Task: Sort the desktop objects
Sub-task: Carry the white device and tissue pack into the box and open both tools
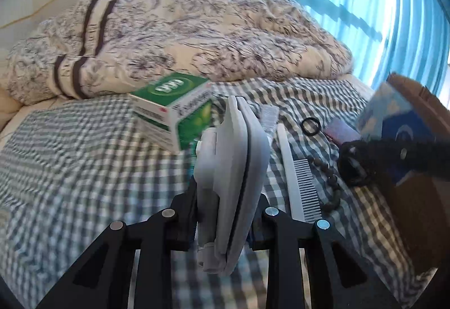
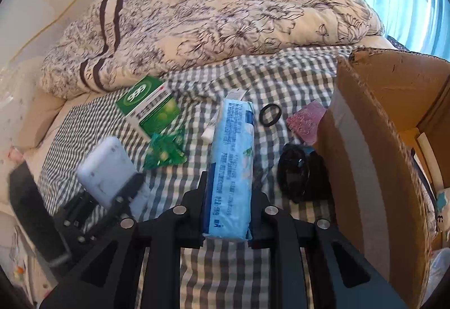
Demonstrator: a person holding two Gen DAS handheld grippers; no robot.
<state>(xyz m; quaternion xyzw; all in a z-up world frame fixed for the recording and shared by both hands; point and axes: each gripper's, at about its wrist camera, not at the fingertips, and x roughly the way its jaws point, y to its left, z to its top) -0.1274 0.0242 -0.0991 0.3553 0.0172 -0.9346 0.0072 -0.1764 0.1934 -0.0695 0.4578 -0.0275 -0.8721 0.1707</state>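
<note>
A grey-white flat device (image 1: 233,176) is clamped between the fingers of the left gripper (image 1: 229,196), a green box (image 1: 174,109) lying ahead to its left. A blue tissue pack (image 2: 232,168) is gripped by the right gripper (image 2: 227,210), a cardboard box (image 2: 374,157) standing to its right.

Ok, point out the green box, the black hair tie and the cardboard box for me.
green box (image 2: 146,106): right wrist view, on its top face.
black hair tie (image 2: 270,115): right wrist view, on the ring's band.
cardboard box (image 2: 365,157): right wrist view, on its near outer wall.
</note>
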